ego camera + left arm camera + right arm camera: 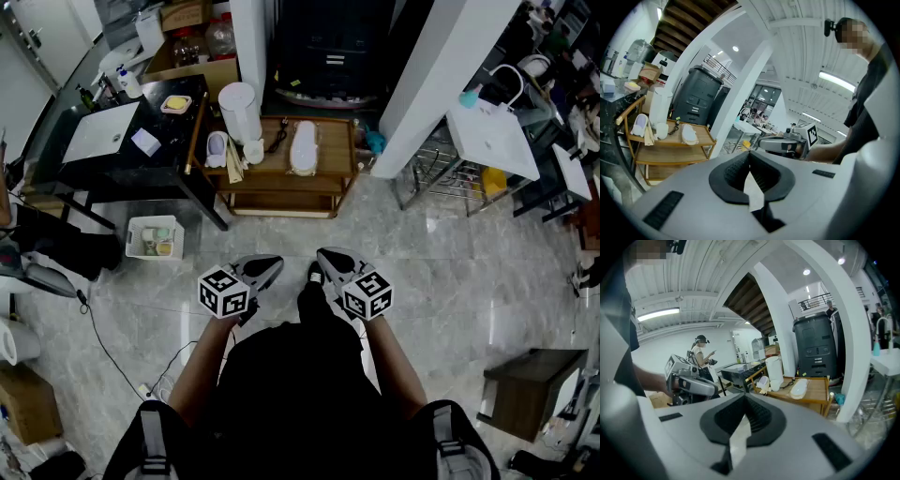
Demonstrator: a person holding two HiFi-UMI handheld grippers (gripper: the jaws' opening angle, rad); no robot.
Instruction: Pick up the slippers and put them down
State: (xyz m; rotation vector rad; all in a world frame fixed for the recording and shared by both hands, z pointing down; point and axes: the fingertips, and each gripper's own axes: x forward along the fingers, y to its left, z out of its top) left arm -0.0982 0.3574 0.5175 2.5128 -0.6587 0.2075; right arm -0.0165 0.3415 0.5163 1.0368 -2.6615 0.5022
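A pale slipper (304, 147) lies flat on the low wooden table (281, 183) ahead. A second pale slipper (217, 148) leans at the table's left end, beside a white cylinder (239, 111). Both grippers are held close in front of the person's body, above the tiled floor and well short of the table. My left gripper (272, 263) is shut with nothing in it, and my right gripper (325, 255) is shut and empty too. The left gripper view has the flat slipper (688, 135) and the leaning one (640, 125). Both show in the right gripper view: the flat slipper (799, 388) and the leaning slipper (762, 382).
A black table (89, 173) stands left of the wooden one, with a white bin (155, 237) on the floor by it. A white pillar (441, 75) and a sink stand (492, 136) are at the right. A dark stool (525, 389) sits at the lower right. Cables trail at lower left.
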